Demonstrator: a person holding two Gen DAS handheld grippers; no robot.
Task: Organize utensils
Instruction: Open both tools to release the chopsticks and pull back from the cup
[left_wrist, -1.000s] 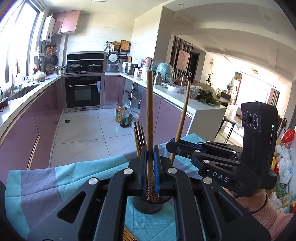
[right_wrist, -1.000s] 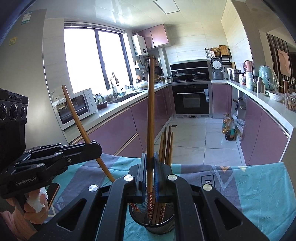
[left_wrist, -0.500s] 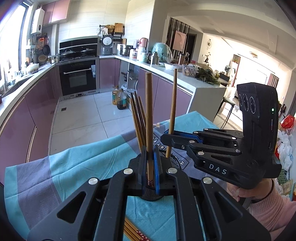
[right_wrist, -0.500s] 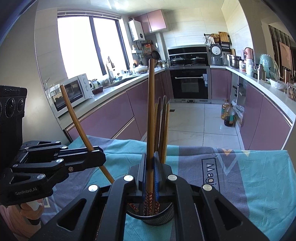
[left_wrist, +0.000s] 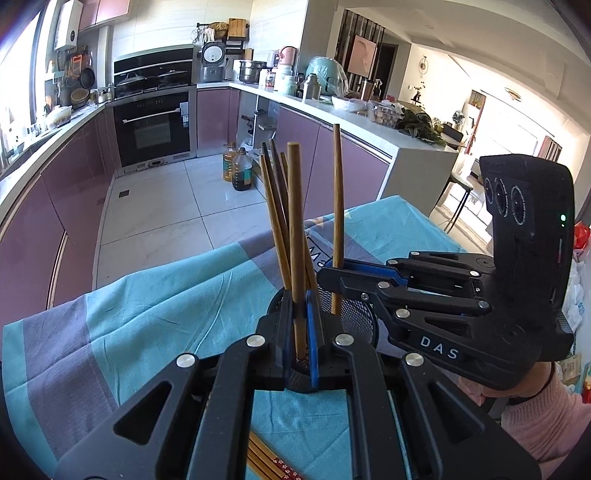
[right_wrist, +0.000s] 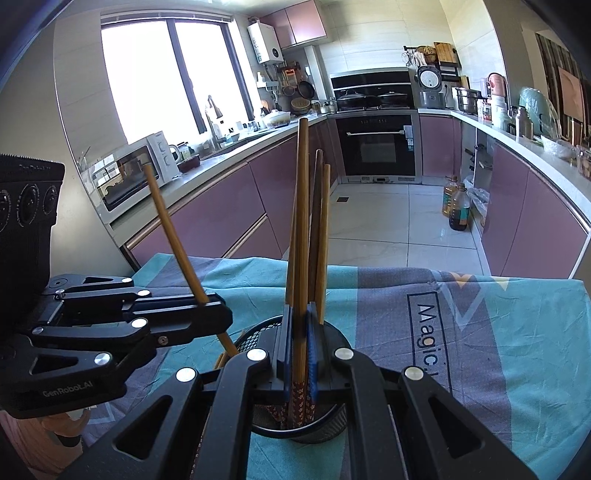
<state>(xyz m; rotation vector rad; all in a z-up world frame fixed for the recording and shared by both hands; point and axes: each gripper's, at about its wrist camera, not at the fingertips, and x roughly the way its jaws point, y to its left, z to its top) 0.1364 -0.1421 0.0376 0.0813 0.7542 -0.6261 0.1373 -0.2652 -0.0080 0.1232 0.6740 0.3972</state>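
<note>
- Left gripper (left_wrist: 302, 328) is pinching one chopstick (left_wrist: 295, 236) between its blue pads, jaws pressed onto the shaft, held upright above the mesh holder (left_wrist: 360, 314).
- Right gripper (right_wrist: 299, 343) is likewise clamping a second chopstick (right_wrist: 302, 229), near vertical, its patterned tip already dipping inside the mesh holder (right_wrist: 325, 432).
- Judgement: both sticks are being held upright and low on the shaft so the tips can drop straight into the cup without knocking the ones already standing there.
- Several more chopsticks (left_wrist: 275, 206) are standing in the holder, leaning together.
- The holder is sitting on the teal and grey cloth (left_wrist: 147, 295) covering the table.
- Left view is showing what the right does not: loose chopsticks (left_wrist: 266, 461) lying flat on the cloth near the bottom edge, not yet collected.
- Right view is showing what the left hides: the holder's interior and rim, with the gripped stick's decorated end inside.
- Each view is showing the other gripper from the side, its stick tilted across the cup.
</note>
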